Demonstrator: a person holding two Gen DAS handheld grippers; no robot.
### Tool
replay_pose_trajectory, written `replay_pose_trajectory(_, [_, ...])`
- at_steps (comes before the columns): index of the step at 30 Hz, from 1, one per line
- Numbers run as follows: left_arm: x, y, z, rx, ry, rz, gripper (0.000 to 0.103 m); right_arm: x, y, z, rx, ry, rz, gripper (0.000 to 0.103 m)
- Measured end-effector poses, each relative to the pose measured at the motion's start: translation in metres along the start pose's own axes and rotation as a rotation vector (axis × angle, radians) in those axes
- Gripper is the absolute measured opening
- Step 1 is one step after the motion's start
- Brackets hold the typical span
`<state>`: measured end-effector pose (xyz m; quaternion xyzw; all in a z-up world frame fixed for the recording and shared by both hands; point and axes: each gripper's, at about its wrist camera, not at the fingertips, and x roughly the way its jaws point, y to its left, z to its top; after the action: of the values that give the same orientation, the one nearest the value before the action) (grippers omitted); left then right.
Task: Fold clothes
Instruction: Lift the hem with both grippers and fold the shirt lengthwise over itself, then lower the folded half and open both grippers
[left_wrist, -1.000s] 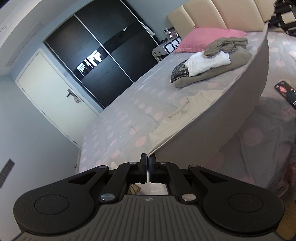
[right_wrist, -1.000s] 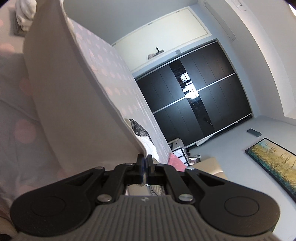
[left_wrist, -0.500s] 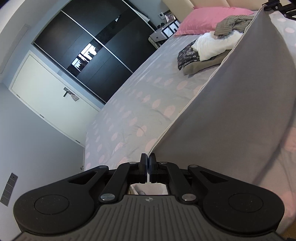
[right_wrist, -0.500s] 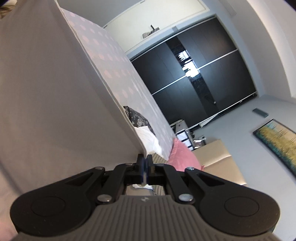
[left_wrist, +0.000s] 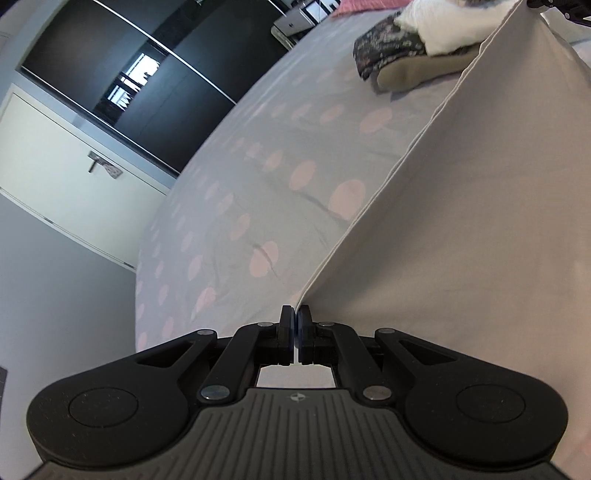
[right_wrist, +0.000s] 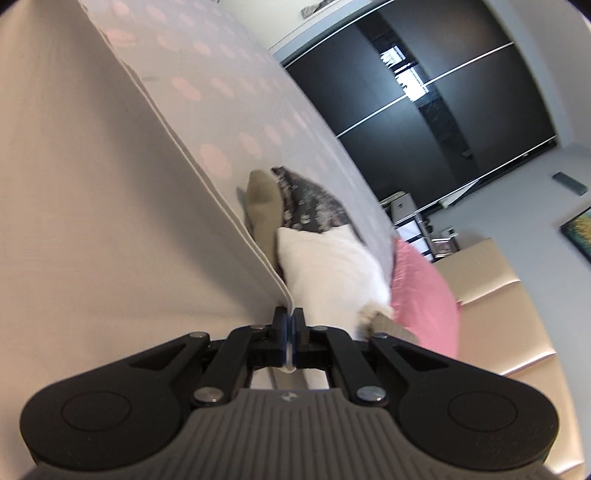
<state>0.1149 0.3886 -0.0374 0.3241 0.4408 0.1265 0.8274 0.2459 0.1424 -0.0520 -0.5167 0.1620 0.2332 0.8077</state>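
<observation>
— Bedroom, was it? What lay under the grippers?

— Yes. Grey bedding with pink dots (left_wrist: 266, 173) covered the bed, with a dark sliding wardrobe (left_wrist: 155, 74) and a pale door (left_wrist: 66, 162) behind it. A pink pillow (right_wrist: 421, 291) sat against a beige padded headboard (right_wrist: 509, 317).

— And the garment?

— It was a beige cloth (left_wrist: 480, 236), stretched taut between the two grippers above the bedding. The left gripper (left_wrist: 296, 317) had its jaws pressed together on one corner. The right gripper (right_wrist: 288, 317) was clamped on another corner, where two layers of edge (right_wrist: 221, 206) showed.

— Which way did it run?

— In the left view its edge ran from the jaws up and away to the top right, toward the pile of clothes. In the right view the edge climbed from the jaws toward the upper left. The long axis lay along that line between the two grips.

— Anything hard to make out?

— Plenty. The cloth filled much of both views, so its full shape and kind could not be told, and it hid the bedding beyond. The pile was cut off: only a dark patterned piece (left_wrist: 388, 51), a white one (right_wrist: 328, 266) and an olive one (right_wrist: 264, 206) showed. The right view was blurred.
</observation>
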Motion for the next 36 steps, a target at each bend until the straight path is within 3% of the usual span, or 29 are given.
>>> replay_pose_trajectory(7, [0.082,-0.007,0.014,-0.023,0.05,-0.029,0.0,0.076,0.021,0.006,0.018,0.048,0.039,0.002])
replay_pose_trajectory(16, [0.128,-0.026,-0.003,-0.055,0.079,-0.064,0.001,0.128,0.045,0.001,0.091,0.1,0.107,0.002])
replay_pose_trajectory(18, [0.129,-0.028,-0.004,-0.064,0.079,-0.056,0.005,0.129,0.045,-0.001,0.106,0.107,0.106,0.005])
replay_pose_trajectory(19, [0.128,-0.027,-0.005,-0.075,0.08,-0.052,0.009,0.128,0.045,-0.001,0.115,0.113,0.099,0.014])
replay_pose_trajectory(20, [0.126,-0.025,-0.004,-0.095,0.085,-0.046,0.012,0.128,0.041,0.0,0.134,0.116,0.09,0.029])
replay_pose_trajectory(21, [0.123,-0.021,-0.003,-0.119,0.088,-0.038,0.019,0.128,0.037,0.0,0.154,0.118,0.081,0.033])
replay_pose_trajectory(24, [0.115,-0.004,0.003,-0.194,0.086,-0.026,0.033,0.12,0.023,-0.001,0.213,0.131,0.062,0.033])
replay_pose_trajectory(27, [0.092,0.013,0.001,-0.238,0.075,-0.016,0.041,0.101,0.007,-0.008,0.264,0.148,0.075,0.034])
replay_pose_trajectory(36, [0.021,0.057,-0.013,-0.311,0.107,0.064,0.042,0.023,-0.012,-0.043,0.34,0.197,0.129,0.036])
